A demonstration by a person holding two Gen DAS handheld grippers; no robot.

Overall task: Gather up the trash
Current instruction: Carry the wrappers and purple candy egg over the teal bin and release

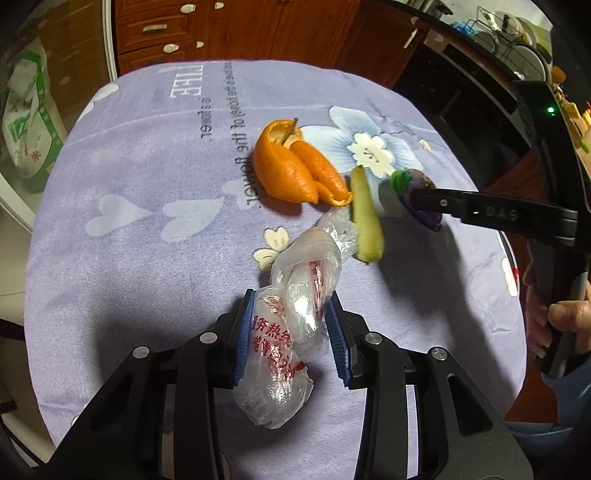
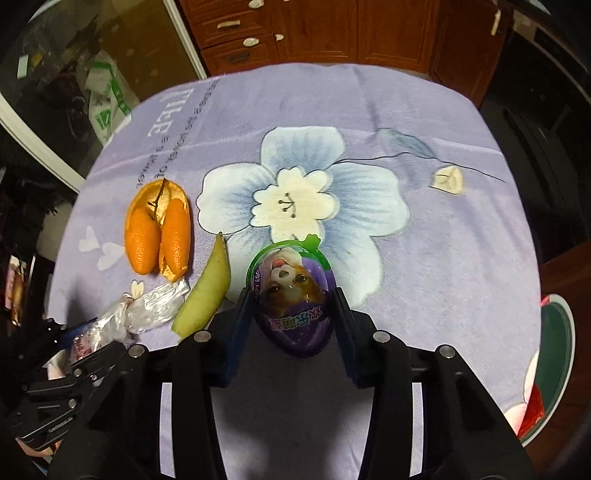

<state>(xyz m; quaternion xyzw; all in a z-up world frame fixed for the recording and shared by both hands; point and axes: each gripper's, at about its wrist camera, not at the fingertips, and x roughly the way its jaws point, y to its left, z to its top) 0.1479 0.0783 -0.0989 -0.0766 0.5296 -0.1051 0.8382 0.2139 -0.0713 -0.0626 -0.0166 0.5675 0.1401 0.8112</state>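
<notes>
Surface [image 2: 461, 258] is covered with a lilac cloth [image 1: 129, 258] printed with flowers, hearts and lettering. Landmark: the orange peel [image 1: 291, 166], lying on the cloth beside the big printed blue-white flower [image 2: 295, 199].

Left tongs [image 1: 291, 332] are clamped on a crumpled clear plastic bag [image 1: 288, 332] with red print. Blue pads [image 1: 243, 332] press it from both sides. The bag bulges out below the pads and also trails away from them toward the orange peel, ending just short of it. Whether the bag rests on the cloth or is lifted, cannot tell.

Right tongs [image 2: 291, 306] are clamped on a purple egg-shaped package [image 2: 291, 295] with a green rim and a puppy picture, print upside down in the right wrist view. The pads sit against its two long sides. From the left wrist view the package hangs at the tip of the black fingers, on the flower side of the orange peel, with a shadow on the cloth below it. It looks off the cloth.

A pale green fruit slice [image 2: 207, 291], long and curved, lies between the orange peel and the egg package, its near end just beside the bag's loose tail.

A hand [image 1: 561, 317] grips the handle of the right tool at the right edge of the left wrist view. Brown wooden cabinets [image 2: 332, 29] with drawers stand beyond the surface, past the orange peel. A white-green sack [image 1: 26, 122] sits off the surface on the peel's left side.
</notes>
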